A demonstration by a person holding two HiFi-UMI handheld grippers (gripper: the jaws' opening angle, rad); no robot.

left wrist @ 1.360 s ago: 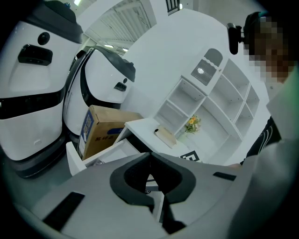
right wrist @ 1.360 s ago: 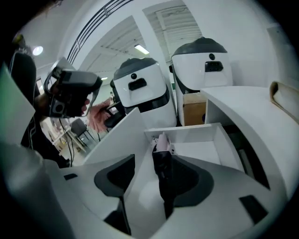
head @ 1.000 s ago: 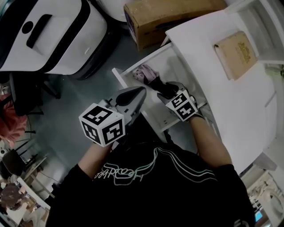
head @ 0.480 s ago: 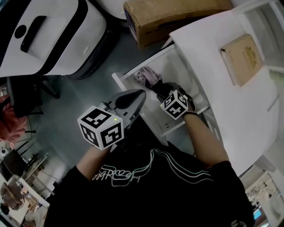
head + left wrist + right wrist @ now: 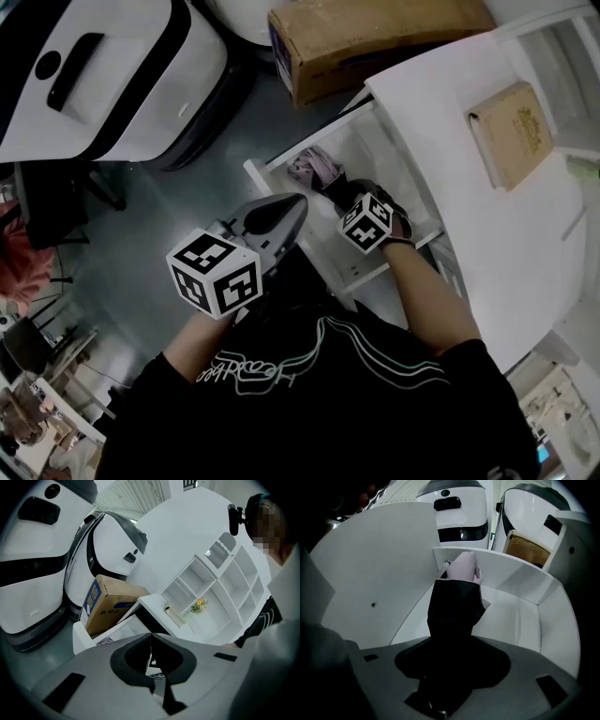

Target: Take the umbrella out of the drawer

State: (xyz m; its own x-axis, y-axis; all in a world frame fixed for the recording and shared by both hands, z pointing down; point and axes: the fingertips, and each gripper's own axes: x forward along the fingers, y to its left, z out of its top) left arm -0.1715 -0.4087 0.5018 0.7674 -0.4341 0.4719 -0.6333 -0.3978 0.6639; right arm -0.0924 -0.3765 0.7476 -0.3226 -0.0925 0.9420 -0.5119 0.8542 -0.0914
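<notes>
Umbrella (image 5: 454,604), folded, dark sleeve, pink fabric at the far end: is lying inside the open drawer (image 5: 520,620), against its far corner, and is being pinched at the dark end by the right gripper (image 5: 451,667). Left gripper (image 5: 151,639): is being held outside the drawer, jaws pressed together on nothing. Risk being judged: the pink end is being crowded by the corner walls, so it could be snagged there on lifting, or the soft sleeve could be pulled from the grip.
</notes>
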